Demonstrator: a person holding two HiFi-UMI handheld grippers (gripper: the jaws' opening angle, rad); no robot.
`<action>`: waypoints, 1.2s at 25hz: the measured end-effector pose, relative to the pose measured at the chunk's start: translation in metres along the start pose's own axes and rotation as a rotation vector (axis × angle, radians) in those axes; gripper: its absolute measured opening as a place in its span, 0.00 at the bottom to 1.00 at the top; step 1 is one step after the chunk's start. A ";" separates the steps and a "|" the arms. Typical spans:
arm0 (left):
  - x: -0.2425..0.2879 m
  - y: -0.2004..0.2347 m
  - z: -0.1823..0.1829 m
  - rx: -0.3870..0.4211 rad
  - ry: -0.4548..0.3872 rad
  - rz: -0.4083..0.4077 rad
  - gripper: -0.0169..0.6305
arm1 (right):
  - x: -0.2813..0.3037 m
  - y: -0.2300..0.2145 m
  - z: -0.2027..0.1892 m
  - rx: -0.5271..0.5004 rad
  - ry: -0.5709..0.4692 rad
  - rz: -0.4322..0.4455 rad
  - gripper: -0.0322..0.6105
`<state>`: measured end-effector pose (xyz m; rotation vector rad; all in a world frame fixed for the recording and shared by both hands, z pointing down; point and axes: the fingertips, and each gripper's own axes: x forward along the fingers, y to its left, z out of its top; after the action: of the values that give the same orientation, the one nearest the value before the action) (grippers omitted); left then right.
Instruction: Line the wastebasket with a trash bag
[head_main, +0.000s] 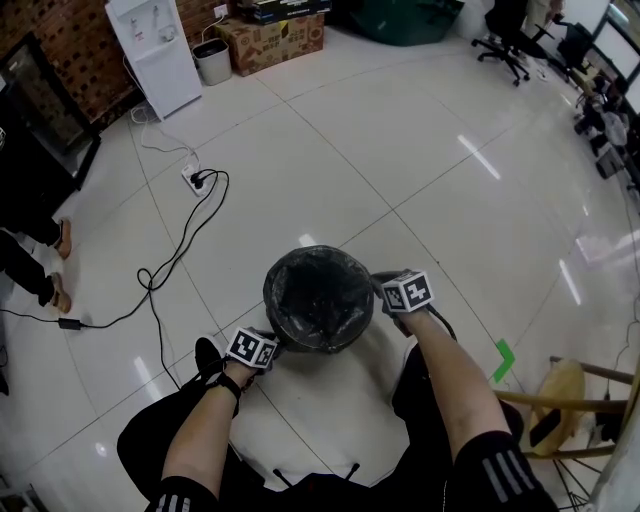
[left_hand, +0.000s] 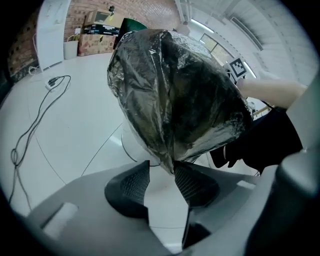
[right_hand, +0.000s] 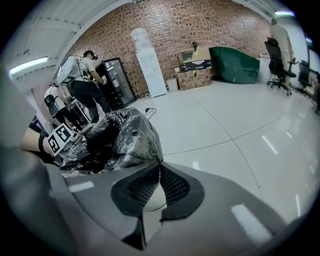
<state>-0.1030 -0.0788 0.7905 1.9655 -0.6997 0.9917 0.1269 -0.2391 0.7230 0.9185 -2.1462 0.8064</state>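
On floor ahead, wastebasket (head_main: 288, 338) already lined, bag (left_hand: 170, 90) folded over rim. Left gripper (left_hand: 161, 172) parted at bag edge; right gripper (right_hand: 159, 170) pinched shut on it. Looks nearly done: release right side, tidy.

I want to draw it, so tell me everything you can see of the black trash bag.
The trash bag is thin, shiny, crinkled black plastic. It sits open in the wastebasket, its edge folded over the rim and down the outside. The right gripper has its jaws shut on a fold of it; a corner hangs between the left gripper's open jaws.
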 end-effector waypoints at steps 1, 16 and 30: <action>-0.005 0.005 -0.003 0.009 0.013 0.011 0.28 | -0.003 -0.002 0.001 -0.008 0.002 -0.017 0.07; -0.090 0.061 0.026 -0.089 -0.134 0.159 0.32 | -0.055 0.023 0.068 -0.118 -0.116 -0.028 0.15; -0.058 0.000 0.034 -0.204 -0.248 -0.005 0.32 | 0.003 0.038 0.102 -0.103 -0.041 0.064 0.07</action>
<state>-0.1206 -0.1006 0.7300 1.9246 -0.8958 0.6510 0.0625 -0.2940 0.6547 0.8240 -2.2404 0.7063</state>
